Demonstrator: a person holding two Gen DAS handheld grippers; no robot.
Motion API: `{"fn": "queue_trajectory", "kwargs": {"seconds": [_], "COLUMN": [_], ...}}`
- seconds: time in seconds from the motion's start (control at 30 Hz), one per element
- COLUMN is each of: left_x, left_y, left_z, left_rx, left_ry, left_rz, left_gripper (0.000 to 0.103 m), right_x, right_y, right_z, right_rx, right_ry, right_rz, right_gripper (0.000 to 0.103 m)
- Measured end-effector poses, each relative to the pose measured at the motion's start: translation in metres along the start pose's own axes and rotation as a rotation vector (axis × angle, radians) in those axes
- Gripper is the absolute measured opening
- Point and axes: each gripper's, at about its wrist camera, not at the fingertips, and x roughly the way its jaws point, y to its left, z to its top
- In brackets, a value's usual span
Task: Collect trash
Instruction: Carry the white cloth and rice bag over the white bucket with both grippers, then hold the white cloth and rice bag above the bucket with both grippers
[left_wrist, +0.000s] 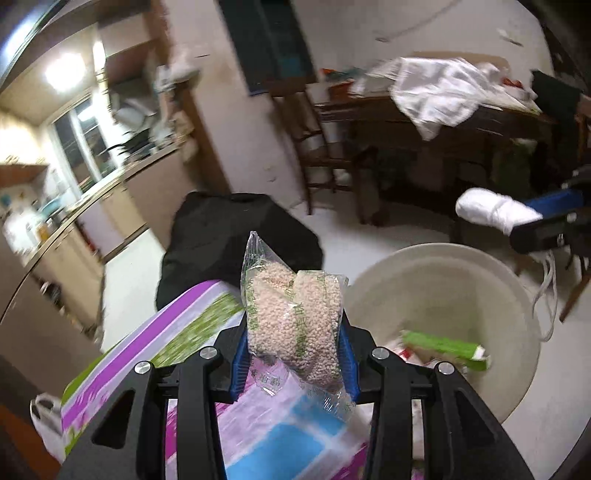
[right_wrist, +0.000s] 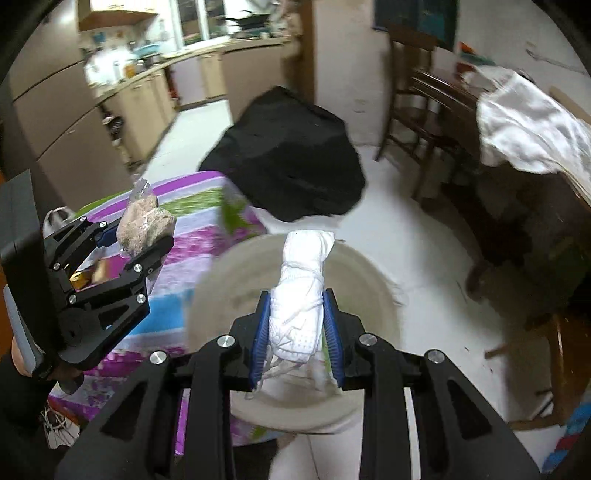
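Blue-padded fingers (left_wrist: 349, 360) of the left gripper (left_wrist: 293, 354) clamp a clear plastic packet of pale grains (left_wrist: 293, 314), held upright above a table covered in a purple, green and blue patterned cloth (left_wrist: 147, 332). The packet's crinkled top stands free above the pads, and its lower end hangs out below them.

To its right, the right gripper (right_wrist: 295, 339) is closed tightly on a white bundle tied with string (right_wrist: 303, 288), loose cord ends trailing beneath the pads. It hangs over a large, pale, round bin (right_wrist: 369, 280) that stands on the floor just beside the table. Inside the bin, seen from the left wrist, lies a green carton (left_wrist: 443, 349) among other wrappers too blurred to make out.

A black bag (right_wrist: 288, 158) rests at the table's far corner. Beyond it, a wooden chair (left_wrist: 314, 140) stands at a dark desk draped with white cloth (left_wrist: 436, 88). Kitchen counters (right_wrist: 147, 74) run along the far left wall.
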Motion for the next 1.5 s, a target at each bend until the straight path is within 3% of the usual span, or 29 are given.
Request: {"fn": "queue_trajectory", "kwargs": {"seconds": [0.27, 0.43, 0.7, 1.5], "left_x": [0.058, 0.083, 0.106, 0.130], "left_y": [-0.069, -0.085, -0.088, -0.079], "left_z": [0.042, 0.046, 0.023, -0.014], "left_rx": [0.117, 0.163, 0.205, 0.230], "left_ry": [0.073, 0.135, 0.217, 0.341], "left_rz": [-0.121, -0.161, -0.200, -0.299], "left_gripper": [0.041, 0.041, 0.041, 0.041], "right_x": [0.013, 0.027, 0.044, 0.070], "right_y": [-0.043, -0.050, -0.044, -0.039], "right_z": [0.000, -0.002, -0.005, -0.001], "right_rx": [0.046, 0.042, 0.009, -0.024], "right_ry": [0.081, 0.139, 0.202, 0.278], "right_rz": [-0.042, -0.037, -0.025, -0.024], "right_gripper": [0.027, 0.027, 0.027, 0.028]}}
